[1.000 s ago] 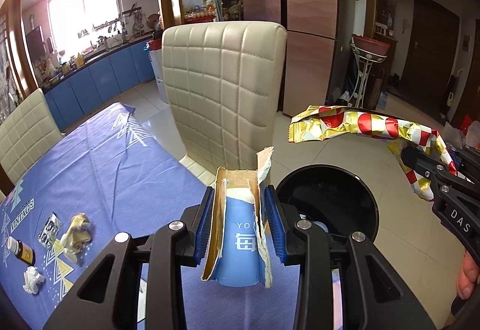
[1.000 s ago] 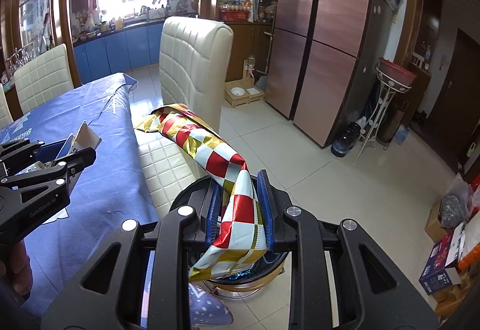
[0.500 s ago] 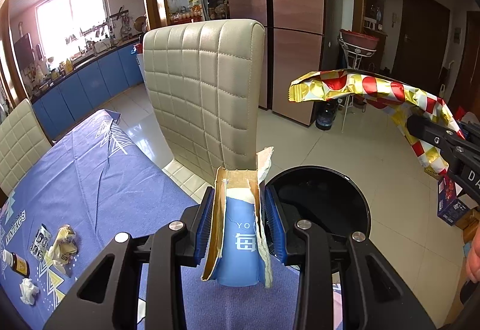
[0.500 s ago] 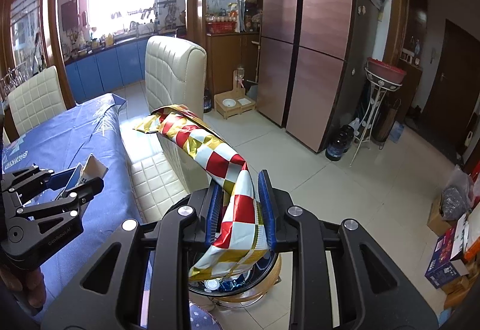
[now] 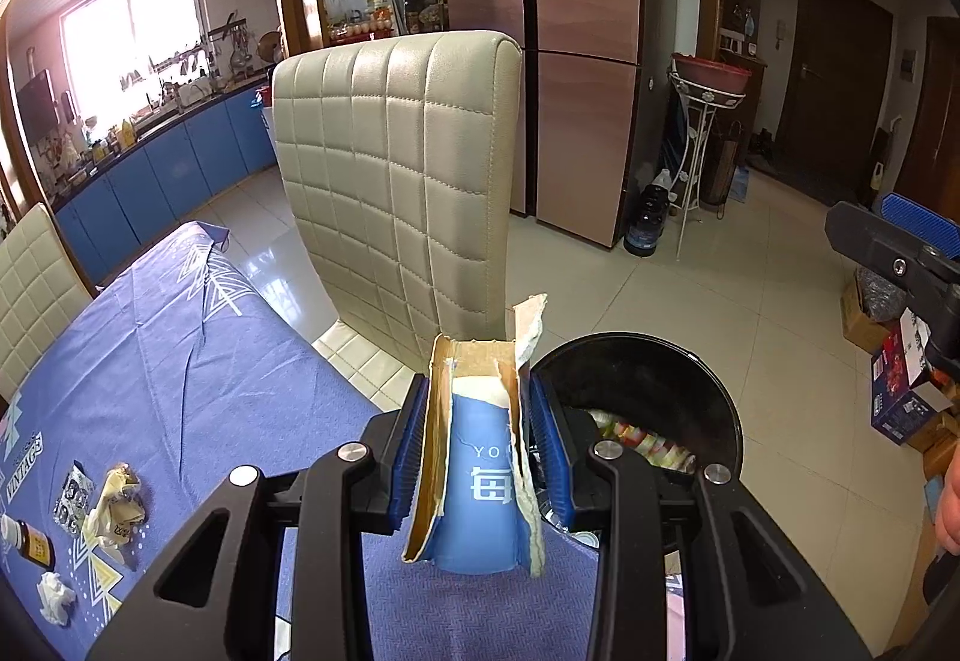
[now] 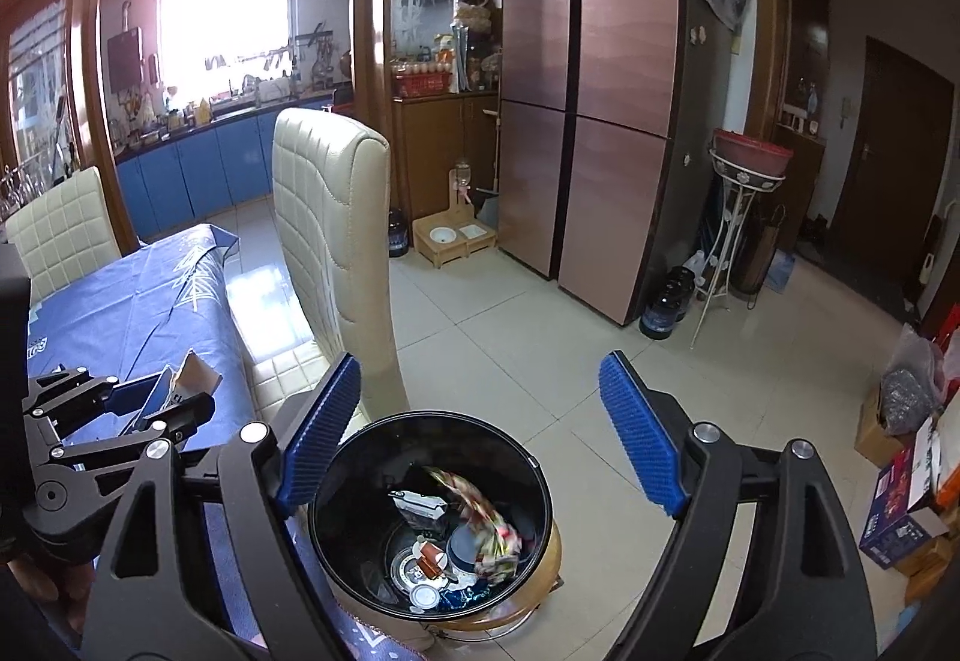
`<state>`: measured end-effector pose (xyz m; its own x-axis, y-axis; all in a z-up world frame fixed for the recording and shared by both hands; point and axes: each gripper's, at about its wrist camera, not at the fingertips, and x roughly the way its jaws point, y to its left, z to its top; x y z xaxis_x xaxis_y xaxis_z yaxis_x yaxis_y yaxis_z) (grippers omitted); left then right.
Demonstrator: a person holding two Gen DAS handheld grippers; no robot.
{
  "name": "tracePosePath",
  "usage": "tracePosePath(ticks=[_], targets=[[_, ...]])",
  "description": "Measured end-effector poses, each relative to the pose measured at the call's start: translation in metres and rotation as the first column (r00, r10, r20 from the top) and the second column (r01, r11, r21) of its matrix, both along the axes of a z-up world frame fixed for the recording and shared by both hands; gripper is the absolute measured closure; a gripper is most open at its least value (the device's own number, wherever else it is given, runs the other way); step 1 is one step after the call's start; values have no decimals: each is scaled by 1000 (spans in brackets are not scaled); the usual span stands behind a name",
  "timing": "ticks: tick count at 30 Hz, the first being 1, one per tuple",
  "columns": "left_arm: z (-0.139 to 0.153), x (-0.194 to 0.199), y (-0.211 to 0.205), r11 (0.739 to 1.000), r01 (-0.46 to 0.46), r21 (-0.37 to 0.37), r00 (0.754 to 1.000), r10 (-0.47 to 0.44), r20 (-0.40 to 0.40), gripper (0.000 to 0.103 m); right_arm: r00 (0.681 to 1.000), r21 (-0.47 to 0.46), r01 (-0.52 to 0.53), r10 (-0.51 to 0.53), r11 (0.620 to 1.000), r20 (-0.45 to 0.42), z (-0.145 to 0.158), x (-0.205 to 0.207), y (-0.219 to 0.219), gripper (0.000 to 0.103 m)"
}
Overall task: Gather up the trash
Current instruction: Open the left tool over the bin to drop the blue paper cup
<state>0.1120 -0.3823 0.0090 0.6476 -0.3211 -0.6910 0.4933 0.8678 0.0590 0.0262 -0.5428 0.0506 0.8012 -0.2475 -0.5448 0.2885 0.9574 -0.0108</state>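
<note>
Pinching the torn blue carton (image 5: 480,481) upright, your left gripper (image 5: 477,457) sits just left of the black trash bin (image 6: 336,481). Your right gripper (image 6: 480,433) hangs spread wide above that bin.

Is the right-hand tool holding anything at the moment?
No. The right tool stands wide open and empty above the black bin, with the checkered wrapper lying inside.

Chair (image 6: 336,241) crowds the bin (image 6: 336,487) mouth's left; right lies open.
</note>
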Motion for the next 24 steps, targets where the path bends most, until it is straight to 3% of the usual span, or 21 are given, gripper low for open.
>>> tracePosePath(ticks=[24], targets=[[2,1,-36,996,85,-15,996,-85,-1,70,997,10,73,-73,997,-38,-11,-5,-19,18]])
